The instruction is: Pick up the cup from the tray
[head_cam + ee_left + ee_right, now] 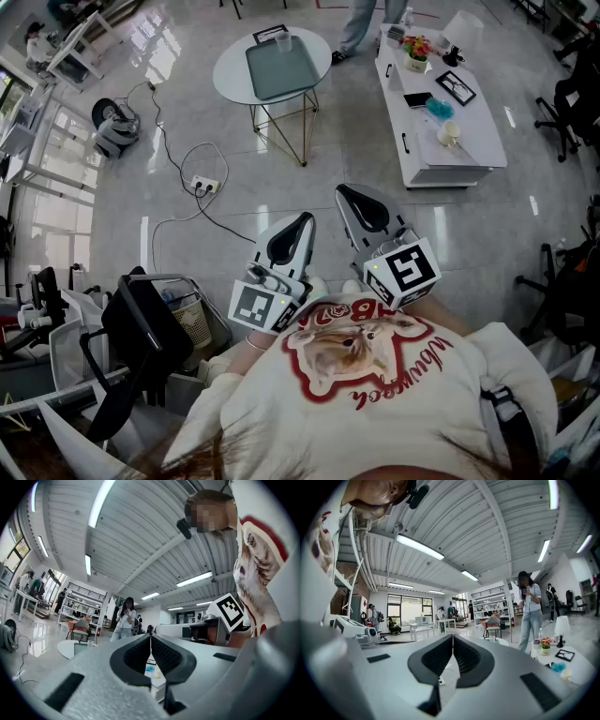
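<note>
In the head view a clear cup (pixel 283 41) stands at the far edge of a grey tray (pixel 279 71) on a round white table (pixel 230 70) across the room. Both grippers are held close to the person's chest, far from that table. My left gripper (pixel 306 219) is shut with nothing between its jaws, and so is my right gripper (pixel 342 192). In the left gripper view the shut gripper (pixel 150 637) points over the floor, with the cup (pixel 90 643) small at the left. In the right gripper view the cup (pixel 492 638) shows beyond the shut gripper (pixel 453 637).
A long white table (pixel 469 141) at the right carries flowers (pixel 416 48), a lamp and a picture frame. A power strip (pixel 204 185) with cables lies on the floor between me and the round table. A black chair (pixel 141 328) stands at my left. A person (pixel 361 23) stands behind the round table.
</note>
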Demonstrator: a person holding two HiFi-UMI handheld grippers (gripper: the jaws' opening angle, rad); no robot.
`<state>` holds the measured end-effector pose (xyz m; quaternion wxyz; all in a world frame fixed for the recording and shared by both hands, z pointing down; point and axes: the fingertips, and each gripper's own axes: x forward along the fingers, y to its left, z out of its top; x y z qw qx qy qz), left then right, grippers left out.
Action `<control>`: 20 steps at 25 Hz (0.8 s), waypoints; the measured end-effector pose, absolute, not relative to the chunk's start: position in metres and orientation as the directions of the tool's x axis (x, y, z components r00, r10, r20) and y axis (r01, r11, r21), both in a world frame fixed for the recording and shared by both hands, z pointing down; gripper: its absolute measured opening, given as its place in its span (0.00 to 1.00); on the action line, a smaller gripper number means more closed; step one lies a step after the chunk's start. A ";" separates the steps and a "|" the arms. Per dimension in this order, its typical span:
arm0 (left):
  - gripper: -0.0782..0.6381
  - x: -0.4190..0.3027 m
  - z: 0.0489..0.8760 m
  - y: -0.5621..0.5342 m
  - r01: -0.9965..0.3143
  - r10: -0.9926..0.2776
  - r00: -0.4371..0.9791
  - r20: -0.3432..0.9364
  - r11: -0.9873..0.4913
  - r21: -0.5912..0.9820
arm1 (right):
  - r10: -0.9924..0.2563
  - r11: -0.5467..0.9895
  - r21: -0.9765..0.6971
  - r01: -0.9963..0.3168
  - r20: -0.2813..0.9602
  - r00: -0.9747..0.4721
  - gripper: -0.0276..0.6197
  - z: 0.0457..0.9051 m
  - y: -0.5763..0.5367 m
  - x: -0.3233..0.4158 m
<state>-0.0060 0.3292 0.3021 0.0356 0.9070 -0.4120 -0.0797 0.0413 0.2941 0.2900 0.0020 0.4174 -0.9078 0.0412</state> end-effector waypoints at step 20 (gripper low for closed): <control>0.13 -0.010 0.303 0.334 -0.756 -0.768 0.631 -0.109 -0.641 0.134 | -0.754 0.652 -0.093 -0.753 0.030 -0.656 0.09 0.289 0.296 0.038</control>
